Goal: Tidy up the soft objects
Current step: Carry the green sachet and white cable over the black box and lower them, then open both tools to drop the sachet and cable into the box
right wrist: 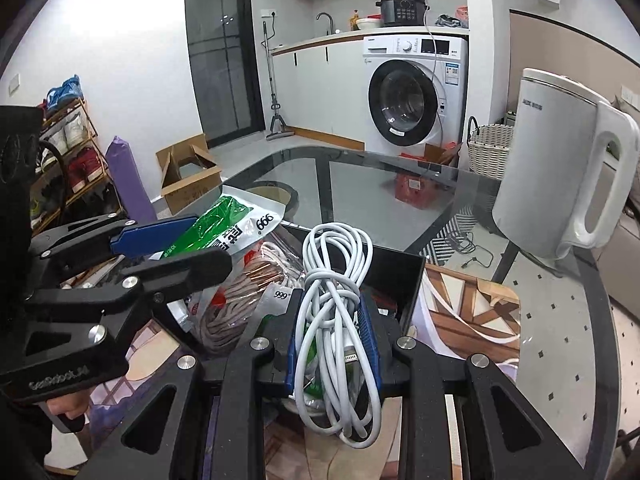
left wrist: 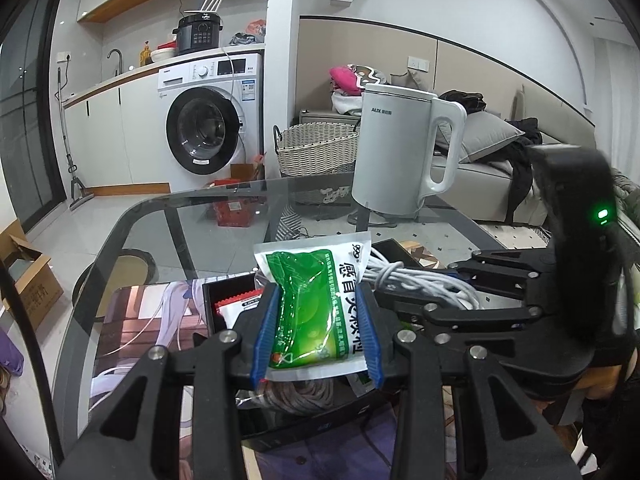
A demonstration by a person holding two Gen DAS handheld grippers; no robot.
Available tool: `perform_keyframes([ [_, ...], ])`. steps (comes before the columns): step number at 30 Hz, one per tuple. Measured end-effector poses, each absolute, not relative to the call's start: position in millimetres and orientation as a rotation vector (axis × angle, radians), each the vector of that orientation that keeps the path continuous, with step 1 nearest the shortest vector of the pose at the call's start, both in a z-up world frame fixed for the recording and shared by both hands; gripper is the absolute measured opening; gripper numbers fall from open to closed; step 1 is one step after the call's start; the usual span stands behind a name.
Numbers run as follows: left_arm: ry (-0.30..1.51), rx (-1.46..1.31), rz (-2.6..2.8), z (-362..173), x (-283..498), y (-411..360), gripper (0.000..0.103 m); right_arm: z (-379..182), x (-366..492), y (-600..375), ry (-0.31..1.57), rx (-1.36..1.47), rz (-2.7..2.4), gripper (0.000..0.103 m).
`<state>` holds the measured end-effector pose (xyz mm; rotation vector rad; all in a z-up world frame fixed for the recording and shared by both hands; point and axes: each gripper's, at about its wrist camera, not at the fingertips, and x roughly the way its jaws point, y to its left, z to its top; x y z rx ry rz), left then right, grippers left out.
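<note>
My left gripper (left wrist: 316,332) is shut on a green and white medicine sachet bag (left wrist: 316,304) and holds it above a black box (left wrist: 224,292). The bag also shows in the right wrist view (right wrist: 224,224), between the left gripper's blue pads (right wrist: 152,236). My right gripper (right wrist: 334,336) is shut on a coiled white cable (right wrist: 340,304), held over the same black box (right wrist: 400,276); the cable also shows in the left wrist view (left wrist: 424,284). A bundle of beige cord (right wrist: 232,312) and another sachet (left wrist: 236,312) lie in the box.
A white electric kettle (left wrist: 400,148) stands on the glass table (left wrist: 192,220) behind the box, also in the right wrist view (right wrist: 560,168). A printed mat (left wrist: 132,328) lies under the box. A wicker basket (left wrist: 316,148) and washing machine (left wrist: 204,124) stand beyond the table.
</note>
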<state>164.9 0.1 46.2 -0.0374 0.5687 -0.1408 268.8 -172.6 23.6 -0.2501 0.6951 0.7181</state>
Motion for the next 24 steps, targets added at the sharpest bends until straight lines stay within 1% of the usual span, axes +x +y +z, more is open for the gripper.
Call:
perform_keyframes([
  [5,0.572,-0.038,-0.139,45.8,164.9,1.2,0.036,15.2,274.4,-162.5,0.715,-0.294,0.709,0.026],
  [7,0.572,-0.037,-0.141,45.8,165.2,1.7,0.036,16.1,269.2,-159.8,0.699,-0.339,0.704,0.029],
  [9,0.573,-0.033,-0.142,45.7,165.5,1.8,0.036,20.4,263.4,-164.2,0.671,-0.357,0.696,0.04],
  [12,0.577,-0.032,-0.145,44.2,167.1,1.0,0.036,30.7,254.5,-178.3,0.636,-0.335,0.699,0.05],
  [16,0.6,-0.017,-0.137,39.0,173.0,-3.5,0.036,33.5,256.1,-189.7,0.634,-0.335,0.666,0.051],
  [19,0.629,0.005,-0.133,33.2,178.6,-7.7,0.036,30.1,261.0,-192.7,0.653,-0.319,0.652,0.055],
  [24,0.669,0.037,-0.136,25.8,186.9,-14.2,0.037,30.6,259.3,-195.1,0.653,-0.31,0.655,0.056],
])
